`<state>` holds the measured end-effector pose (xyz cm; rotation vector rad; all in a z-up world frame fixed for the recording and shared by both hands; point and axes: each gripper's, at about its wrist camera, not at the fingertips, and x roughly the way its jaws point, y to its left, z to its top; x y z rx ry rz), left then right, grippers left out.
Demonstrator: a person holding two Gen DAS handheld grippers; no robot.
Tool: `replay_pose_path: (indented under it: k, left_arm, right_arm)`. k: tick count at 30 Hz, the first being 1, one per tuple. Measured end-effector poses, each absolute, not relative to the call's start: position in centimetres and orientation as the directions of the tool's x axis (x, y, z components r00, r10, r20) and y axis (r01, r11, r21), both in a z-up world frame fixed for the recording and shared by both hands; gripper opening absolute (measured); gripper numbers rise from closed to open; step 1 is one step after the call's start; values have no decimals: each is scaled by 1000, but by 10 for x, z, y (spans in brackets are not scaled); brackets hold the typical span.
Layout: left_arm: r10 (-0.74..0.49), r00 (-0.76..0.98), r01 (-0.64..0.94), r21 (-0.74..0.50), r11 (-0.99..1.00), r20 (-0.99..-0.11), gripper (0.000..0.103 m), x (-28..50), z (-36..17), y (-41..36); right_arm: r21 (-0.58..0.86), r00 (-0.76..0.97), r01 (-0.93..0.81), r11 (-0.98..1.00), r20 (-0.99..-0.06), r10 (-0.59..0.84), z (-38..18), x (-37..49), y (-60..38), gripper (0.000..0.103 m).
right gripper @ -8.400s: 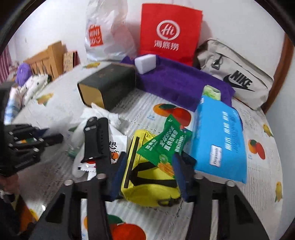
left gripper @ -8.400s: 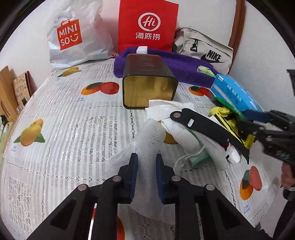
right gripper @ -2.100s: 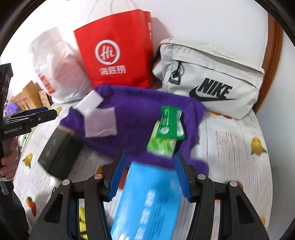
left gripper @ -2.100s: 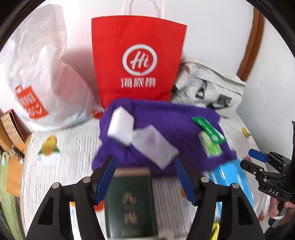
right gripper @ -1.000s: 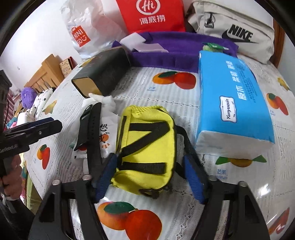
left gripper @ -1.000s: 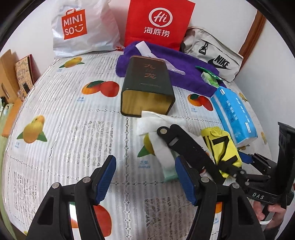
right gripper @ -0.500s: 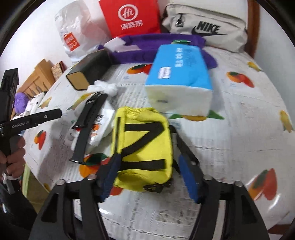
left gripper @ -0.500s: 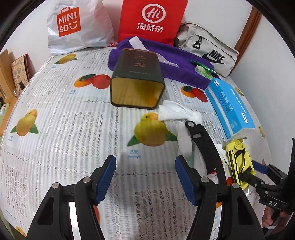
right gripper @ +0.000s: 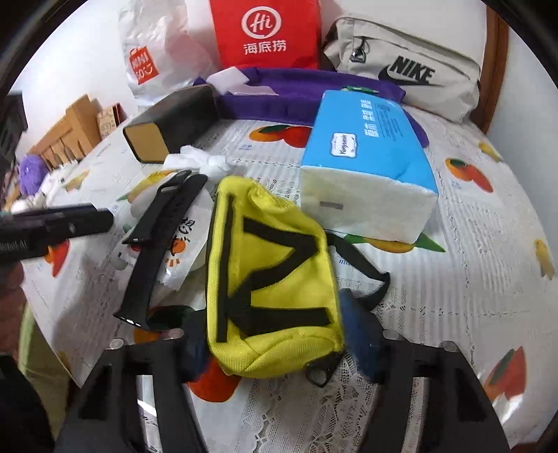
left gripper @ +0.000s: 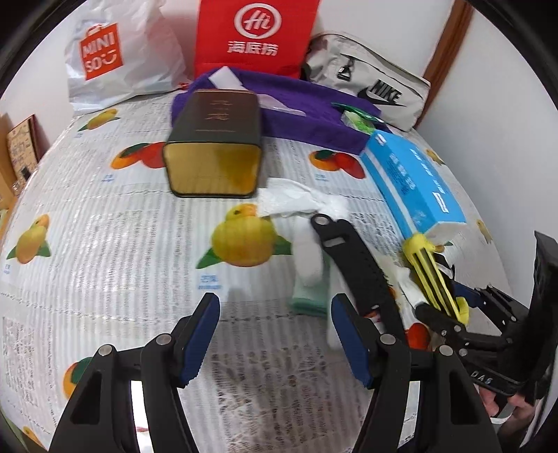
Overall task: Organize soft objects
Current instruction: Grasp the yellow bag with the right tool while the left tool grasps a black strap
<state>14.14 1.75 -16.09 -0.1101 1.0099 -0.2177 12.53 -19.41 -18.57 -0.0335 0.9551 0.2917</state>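
Pouch [right gripper: 272, 278], yellow with black webbing, nearest the right wrist camera and pinched across its near end by the right gripper [right gripper: 273, 320], blue pads against both sides after the jaws' closing-in just now. Long axis pointing away from the lens, along the fingers, far end leaning slightly left; zip ring at the near end, black strap trailing off to the right. From the left wrist view, seen edge-on and tilted.

Just left of it, a black watch strap [right gripper: 157, 240] lying across a white snack packet [right gripper: 185, 244]. Just beyond the pouch, a blue tissue pack [right gripper: 366, 156], white end facing the camera. Further left and back, a crumpled tissue [right gripper: 195, 160] beside a dark tin [right gripper: 167, 125] lying on its side.

Underneath everything, a white lace tablecloth [right gripper: 470, 244] printed with oranges and lemons. At the back, a purple towel [right gripper: 296, 90], then a red paper bag [right gripper: 265, 31], a white Miniso bag [right gripper: 150, 59] and a beige Nike bag [right gripper: 401, 69] against a white wall.

Left gripper [left gripper: 275, 303] angled steeply down over bare cloth, fingers spread, nothing between the pads. A hand [left gripper: 502, 404] around the right tool's grip, low at the right edge of the left wrist view.
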Motion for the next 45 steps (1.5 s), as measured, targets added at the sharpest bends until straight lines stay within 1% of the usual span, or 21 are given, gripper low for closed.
replay_pose_path:
  k: [3,8,11,12,13,19,20,23,27,30,35,39,40,42,45]
  left_arm:
    - [-268,501,148,-224,963,-823,65,145,-161,8]
    - [-303,511,204,-229,952,-804,64,149,-154,-18]
    - [-314,501,205,-242,948,-807,64,155,-156,-30]
    - [-305,497,197,-236,951,-812,58,157,-159,-32]
    - [-295,496,190,-229,955,-817,48,159,-161,-34]
    - [-317,494,190,-255,948,-809,25,164,-166,-33]
    - [-311,497,186,-251,950,-810,23,163,-165,-31]
    - [-288,510,174,-230,957,-810,23,159,-158,-24]
    - [-324,511,213,-248,945,-797,22,157,-149,-28]
    - [-293,514,246,-189,951,-806,23,161,-149,-42]
    - [-242,499,229,-143,963,-832,24,173,-161,-47]
    - [-225,511,229,-120,966,-830,32,174,-158,-45]
    - [-217,509,231,-111,967,-833,38,174,-159,-45]
    - [-198,510,225,-92,970,-837,44,175,-161,-44]
    - [-230,514,230,-125,965,-826,44,176,-162,-40]
  right_arm:
    - [117,554,-275,954,-792,257,-179,121,-198,56]
    - [99,584,-267,959,-774,243,-170,111,-208,55]
    - [97,597,-252,963,-768,233,-167,105,-218,55]
    - [95,603,-244,965,-764,228,-166,103,-222,55]
    - [97,608,-234,967,-762,224,-166,101,-227,55]
    - [114,613,-201,973,-760,216,-168,98,-242,55]
    - [117,613,-198,973,-760,216,-168,98,-243,55]
    - [127,613,-193,973,-759,220,-170,98,-247,55]
    - [137,608,-195,971,-760,229,-173,98,-247,55]
    - [135,607,-199,971,-761,230,-173,99,-246,55]
    - [130,609,-193,973,-761,222,-173,97,-248,55]
    - [126,608,-183,975,-764,213,-173,97,-250,55]
    - [128,609,-182,975,-764,214,-173,98,-250,55]
    - [129,608,-183,975,-764,215,-174,99,-250,55]
    - [127,601,-190,974,-769,218,-176,100,-248,55]
